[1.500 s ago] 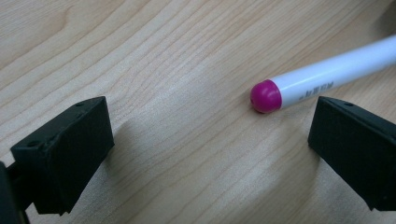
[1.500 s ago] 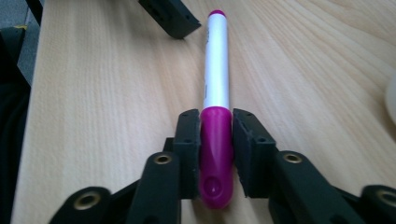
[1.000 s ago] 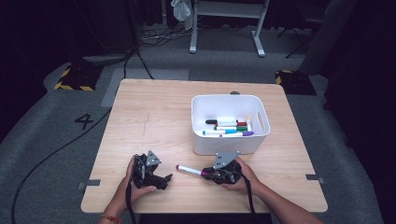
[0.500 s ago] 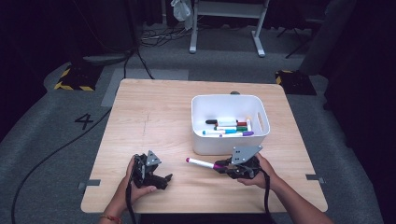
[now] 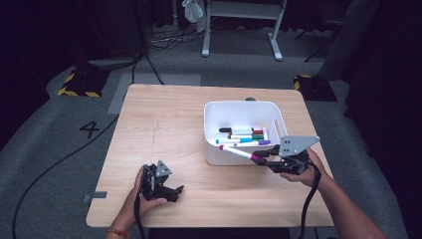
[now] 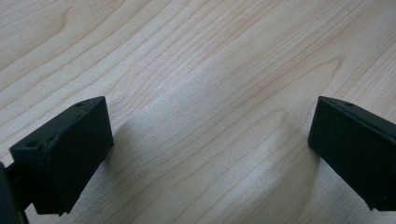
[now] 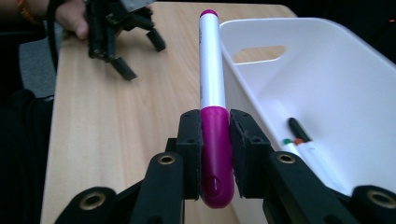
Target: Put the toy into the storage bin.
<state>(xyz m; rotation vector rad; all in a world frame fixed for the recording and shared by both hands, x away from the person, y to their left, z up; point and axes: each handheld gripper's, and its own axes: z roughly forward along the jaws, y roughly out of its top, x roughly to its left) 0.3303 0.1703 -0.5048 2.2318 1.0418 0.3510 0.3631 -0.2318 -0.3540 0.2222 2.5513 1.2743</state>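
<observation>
The white-barrelled marker with the magenta cap (image 7: pixel 212 116) looks like a light, stiff plastic stick. It's smooth and round, so it could swivel or slip if pinched too near one end. The fat cap is a decent spot to grab, and that's where the right hand-held gripper (image 7: pixel 214 154) is clenched on it, pads on both sides of the cap. The barrel sticks out toward 10 o'clock in the high view, held in the air over the near wall of the white plastic bin (image 5: pixel 215 149), which already holds other markers. The left hand-held gripper (image 5: pixel 169 191) sits released on the wooden tabletop (image 5: pixel 164 124), jaws wide apart with nothing between them.
</observation>
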